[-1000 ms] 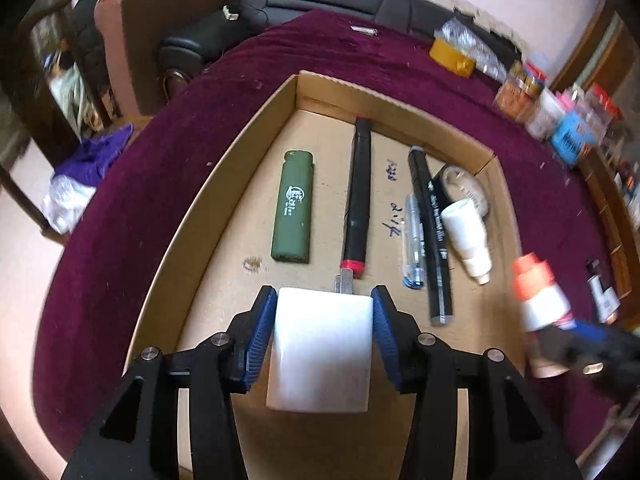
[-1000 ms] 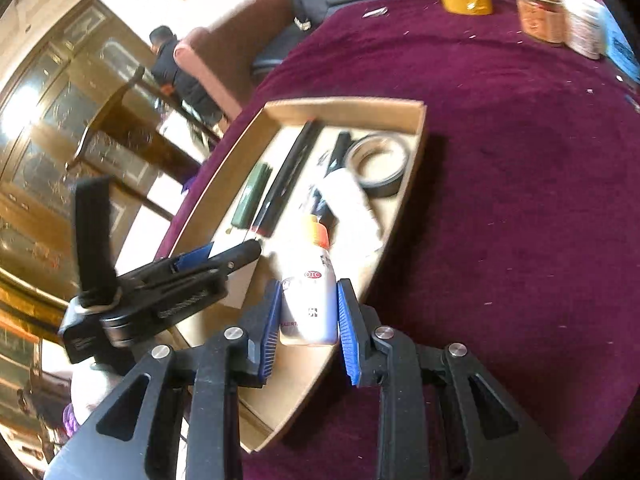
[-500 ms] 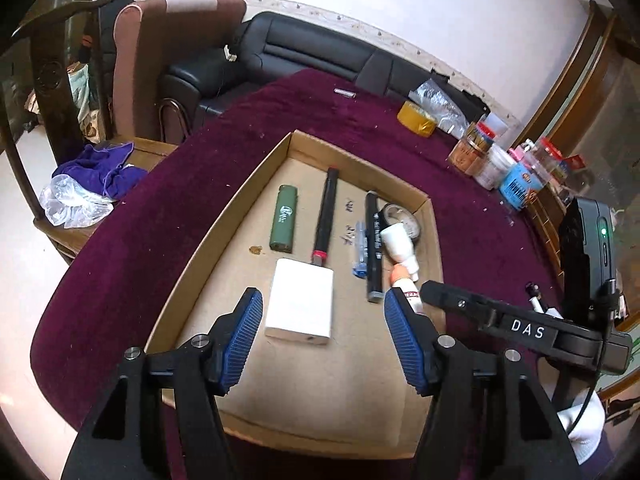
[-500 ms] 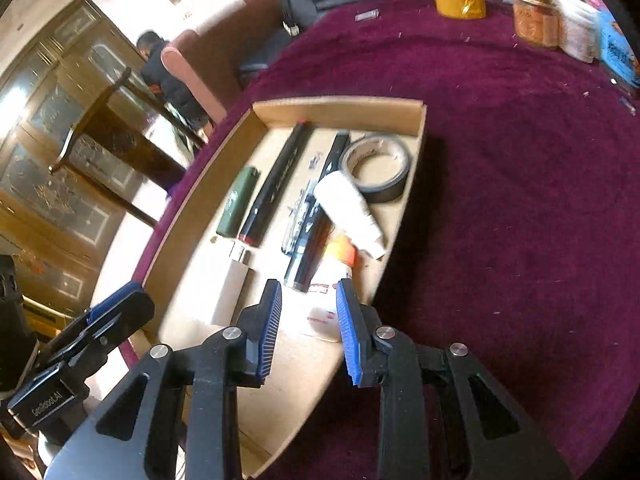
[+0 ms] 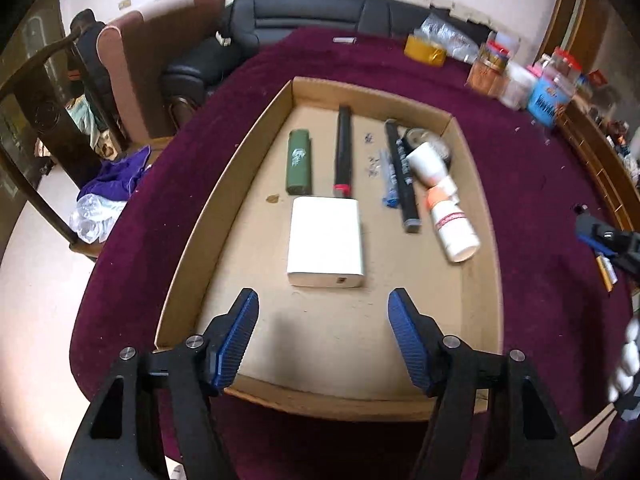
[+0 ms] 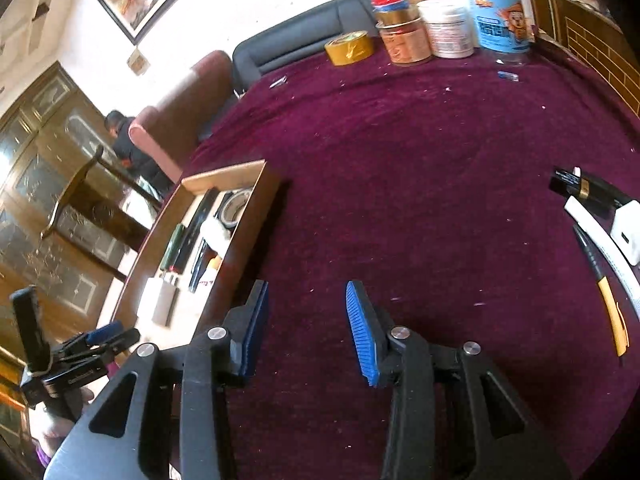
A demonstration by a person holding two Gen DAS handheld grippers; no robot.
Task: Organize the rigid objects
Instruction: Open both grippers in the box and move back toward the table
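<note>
Task status: sorting partly complete, judged from how the items lie.
Collection point: cardboard tray [image 5: 256, 148] on the purple tablecloth [image 6: 420, 168].
Left gripper [image 5: 323, 334]: jaws spread wide, holding nothing; it hovers over the near end of the tray.
Right gripper [image 6: 306, 326]: jaws released and empty; it hangs over bare cloth just to the right of the tray.
Items in tray, left group: green lighter [image 5: 299, 166] and black marker with red end [image 5: 343, 151] lie side by side lengthwise.
Items in tray, centre: white power bank [image 5: 326, 242] lies flat, just short of the lighter and marker.
Items in tray, right group: blue pen [image 5: 388, 182], black pen [image 5: 402, 176], white bottle [image 5: 430, 164], orange-capped glue bottle [image 5: 452, 222] and tape roll [image 5: 418, 138] crowd together, several touching.
Items outstanding: black tube [image 6: 586, 190], white charger [image 6: 628, 236], white strip-shaped object [image 6: 600, 240] and yellow-handled pen [image 6: 604, 292] lie at the cloth's right edge, well apart from the tray.
Background clutter: jars [image 6: 444, 28] and yellow tape roll [image 6: 349, 47] at the far edge; whether these belong to the task cannot be told.
Probable next step: the right gripper reaches toward the outstanding group.
</note>
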